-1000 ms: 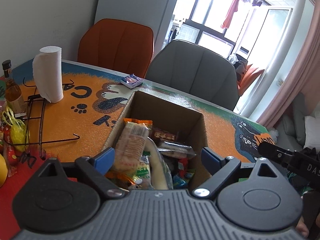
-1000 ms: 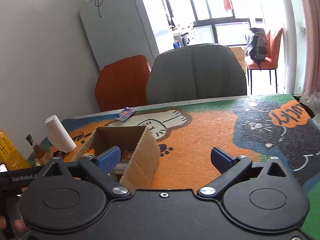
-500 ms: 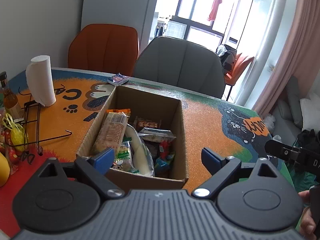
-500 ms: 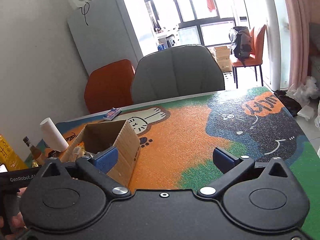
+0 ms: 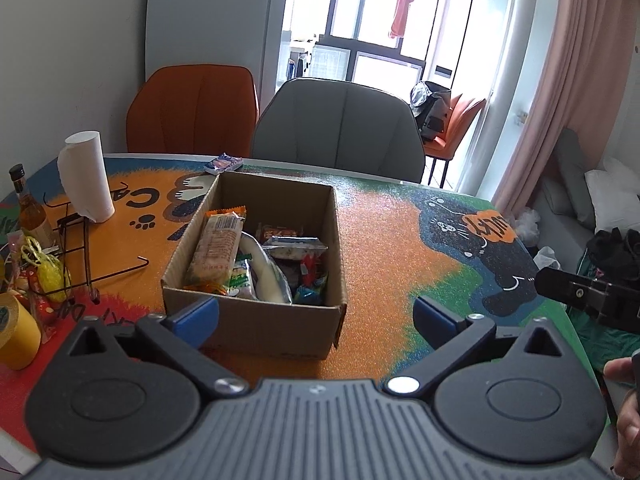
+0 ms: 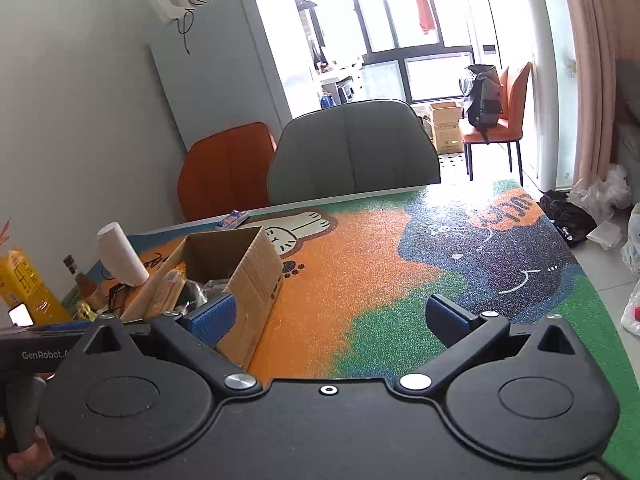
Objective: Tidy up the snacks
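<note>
On the table (image 5: 380, 240), a snack-filled box (image 5: 256, 320); left tongs (image 5: 316, 316) opening (empty); right tongs (image 6: 340, 320) spread.

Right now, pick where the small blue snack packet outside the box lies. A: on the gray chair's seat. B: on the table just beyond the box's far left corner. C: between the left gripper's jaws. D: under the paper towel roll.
B: in the left wrist view the small blue packet lies flat on the table just past the far left corner of the cardboard box, apart from the paper towel roll.
</note>
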